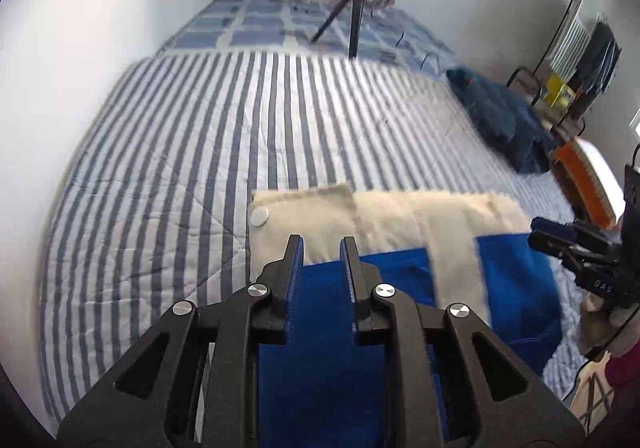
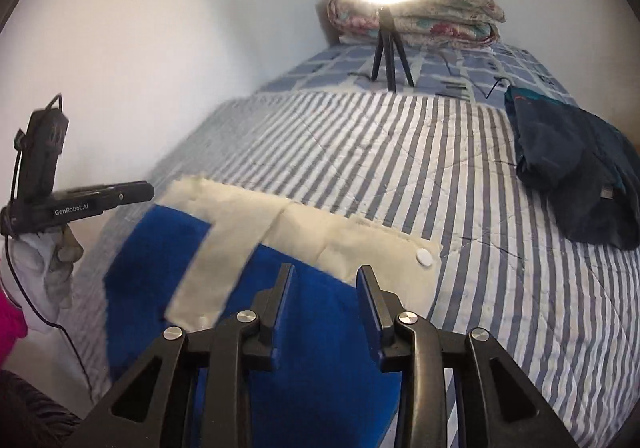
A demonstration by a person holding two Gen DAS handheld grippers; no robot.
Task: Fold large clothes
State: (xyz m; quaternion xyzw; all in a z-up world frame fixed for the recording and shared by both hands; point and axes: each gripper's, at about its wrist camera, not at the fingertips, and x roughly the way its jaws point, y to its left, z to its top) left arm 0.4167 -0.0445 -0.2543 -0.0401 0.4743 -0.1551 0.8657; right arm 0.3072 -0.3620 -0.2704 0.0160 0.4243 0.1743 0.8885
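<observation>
The bed (image 1: 168, 152), covered by a striped quilt, carries the work. On its near edge lies the blue and cream garment (image 1: 400, 232), flat and already doubled over: a cream band with a white snap button (image 1: 259, 216) runs across the far side, a cream strip crosses the blue panel, and the edges look roughly squared. As a judgement, at least one fold is done on this piece; whether a further fold is intended cannot be told. A second item, the dark blue garment (image 2: 576, 176), sits crumpled near the far right edge of the bed, well apart from the first, and appears not yet folded. That piece is the evident remaining work.

The left tongs (image 1: 322, 248) stand above the blue panel with a narrow gap between the jaws; nothing is between them and they grip nothing. The right tongs (image 2: 326, 280) stand above the same garment with a wider gap, likewise empty. Whether either tip touches the cloth cannot be told. A gloved hand (image 2: 48, 268) holds the left tool.
</observation>
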